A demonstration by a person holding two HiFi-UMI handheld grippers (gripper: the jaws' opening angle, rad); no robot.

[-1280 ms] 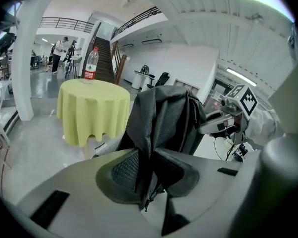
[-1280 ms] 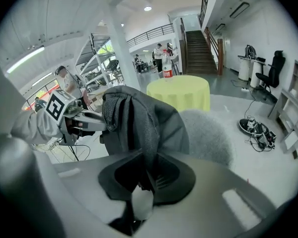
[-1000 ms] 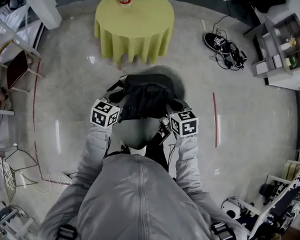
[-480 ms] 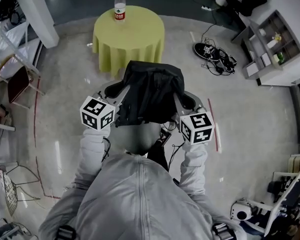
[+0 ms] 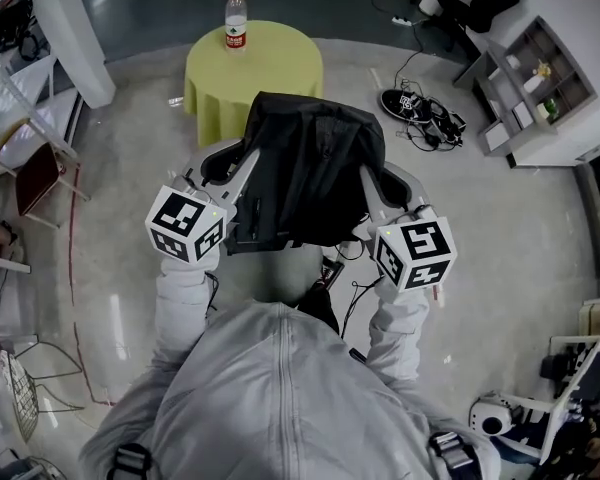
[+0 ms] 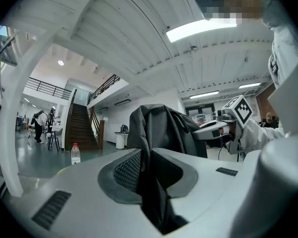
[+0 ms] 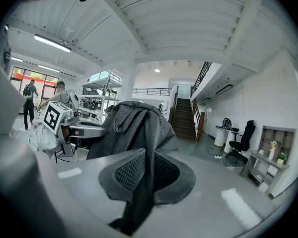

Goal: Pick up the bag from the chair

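Note:
A black fabric bag [image 5: 310,168] hangs between my two grippers, raised high in front of me. My left gripper [image 5: 238,163] is shut on the bag's left edge, and a fold of black cloth [image 6: 159,128] is pinched between its jaws [image 6: 145,175]. My right gripper [image 5: 378,183] is shut on the bag's right edge, the cloth [image 7: 139,128] running down through its jaws [image 7: 144,175]. Each gripper view shows the other gripper across the bag: right gripper [image 6: 216,129], left gripper [image 7: 84,129]. The chair is hidden under the bag and my arms.
A round table with a yellow-green cloth [image 5: 255,68] stands ahead, a water bottle [image 5: 236,20] on it. Shoes and cables [image 5: 420,113] lie on the floor at right, near a shelf unit [image 5: 540,78]. A folding chair [image 5: 35,173] and a white pillar [image 5: 65,28] are at left.
Both grippers have risen toward the head camera with the bag and spread a little apart. The grey chair seen under the bag earlier is now covered.

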